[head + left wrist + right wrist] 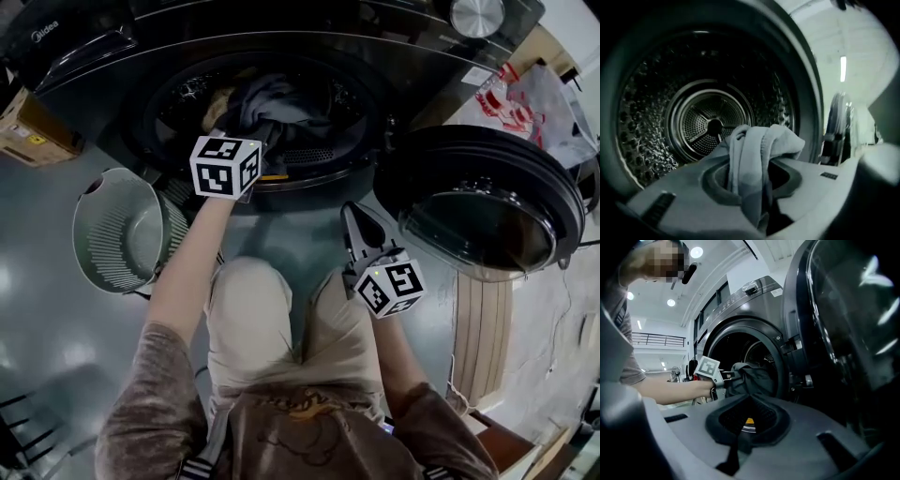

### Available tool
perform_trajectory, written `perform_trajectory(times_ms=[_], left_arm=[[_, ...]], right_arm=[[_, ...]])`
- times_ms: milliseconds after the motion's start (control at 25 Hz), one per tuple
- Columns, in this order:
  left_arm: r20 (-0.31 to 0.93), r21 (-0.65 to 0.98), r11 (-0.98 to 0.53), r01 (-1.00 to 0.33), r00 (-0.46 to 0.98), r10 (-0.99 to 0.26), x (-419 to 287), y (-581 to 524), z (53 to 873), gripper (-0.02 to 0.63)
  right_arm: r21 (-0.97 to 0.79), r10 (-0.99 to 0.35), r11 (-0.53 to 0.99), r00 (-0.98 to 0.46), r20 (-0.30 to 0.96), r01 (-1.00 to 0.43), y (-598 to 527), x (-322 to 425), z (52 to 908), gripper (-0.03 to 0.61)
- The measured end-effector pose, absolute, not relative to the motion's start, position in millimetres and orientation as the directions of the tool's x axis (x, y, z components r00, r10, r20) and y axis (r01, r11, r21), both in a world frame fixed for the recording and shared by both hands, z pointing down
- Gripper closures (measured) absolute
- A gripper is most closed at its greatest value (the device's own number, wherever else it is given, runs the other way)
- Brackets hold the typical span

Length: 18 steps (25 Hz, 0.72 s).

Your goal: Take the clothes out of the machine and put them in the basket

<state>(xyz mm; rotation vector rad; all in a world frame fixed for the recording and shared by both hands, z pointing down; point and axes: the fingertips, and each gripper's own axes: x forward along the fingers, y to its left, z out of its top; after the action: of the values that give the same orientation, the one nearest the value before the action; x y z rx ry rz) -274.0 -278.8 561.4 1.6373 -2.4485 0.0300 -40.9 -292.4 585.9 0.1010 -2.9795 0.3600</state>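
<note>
Dark grey soft cloth garment [274, 101], head view: it is bunched at the mouth of the black front-loading washing machine [394, 56], lying over the lower edge of the opening. The left gripper [266, 133] meets it at that edge. A round, pale, perforated plastic basket [112, 253] stands on the floor just beside the machine's left front corner, with no clothes seen in it. The round glass door [487, 202] is swung open to the right. The right gripper [354, 217] hangs apart from the cloth, near the door's hinge side.

Left gripper view: the jaws are clenched on a thick fold of the garment. The fold stands up between them and a tail hangs below. The perforated steel drum [708, 124] lies behind, its floor hidden by the gripper body.

Right gripper view: the jaws are pressed together with nothing between them. The garment shows at the opening's edge, gripped by the other tool.

Handling (judgement): the garment looks limp and probably light. It will sag and trail, and may drag on the opening's rim. The bunched fold is the better hold, since a single layer could slip out. Lift it high enough that the tail clears the basket's rim.
</note>
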Motion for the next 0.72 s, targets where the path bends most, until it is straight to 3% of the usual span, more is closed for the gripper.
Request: perform_trajectory(times_ms=[720], left_arm=[[-0.047, 0.242, 0.438, -0.866, -0.461, -0.886, -220, -158, 448, 0.49]], right_arm=[[-0.239, 0.108, 0.967, -0.99, 0.092, 0.084, -265, -63, 571, 0.581]])
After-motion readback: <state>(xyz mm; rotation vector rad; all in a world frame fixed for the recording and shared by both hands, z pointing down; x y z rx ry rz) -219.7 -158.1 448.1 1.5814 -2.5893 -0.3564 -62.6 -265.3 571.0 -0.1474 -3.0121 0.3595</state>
